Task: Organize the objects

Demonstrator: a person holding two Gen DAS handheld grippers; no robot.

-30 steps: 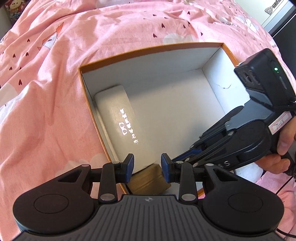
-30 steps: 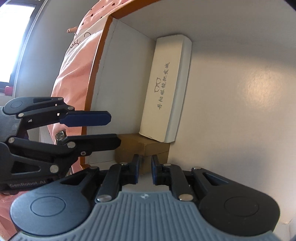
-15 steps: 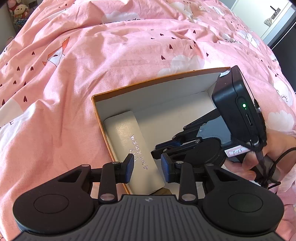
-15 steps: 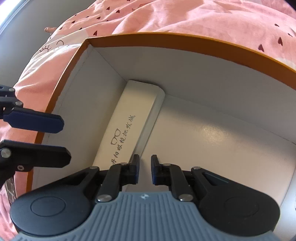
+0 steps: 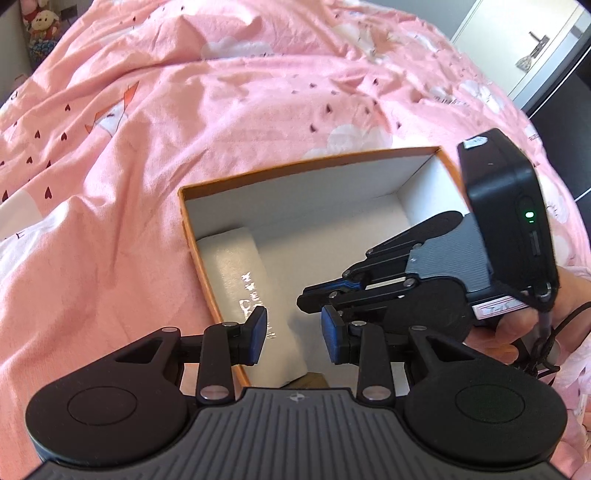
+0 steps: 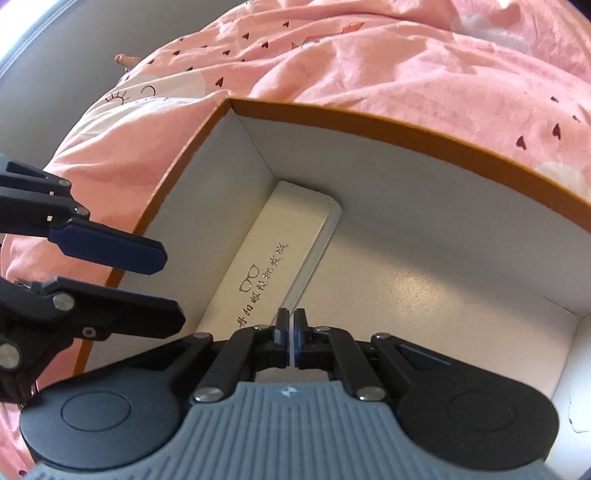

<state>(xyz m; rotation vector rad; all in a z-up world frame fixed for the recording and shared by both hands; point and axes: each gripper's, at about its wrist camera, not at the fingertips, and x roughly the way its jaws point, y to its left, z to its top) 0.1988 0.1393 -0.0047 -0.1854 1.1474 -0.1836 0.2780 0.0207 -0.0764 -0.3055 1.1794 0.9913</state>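
Note:
An orange-rimmed cardboard box (image 5: 306, 166) with a white inside sits on the pink bedspread; it also shows in the right wrist view (image 6: 406, 133). A white glasses case (image 5: 251, 280) with silver print lies along the box's left wall, also in the right wrist view (image 6: 273, 258). My left gripper (image 5: 291, 332) is open and empty above the box's near left corner. My right gripper (image 6: 291, 326) is shut with nothing between its fingers, above the case's near end; it also shows from the side in the left wrist view (image 5: 317, 293). A brown item (image 5: 314, 378) peeks out beneath the case's near end.
The pink bedspread (image 5: 184, 110) with hearts and clouds surrounds the box. A stuffed toy (image 5: 40, 26) sits at the far left. A white cabinet door (image 5: 532, 48) stands at the far right. A hand (image 5: 517, 332) holds the right gripper.
Both grippers have lifted and pulled back from inside the box. My right gripper's fingers have closed to shut. The left gripper stays open.

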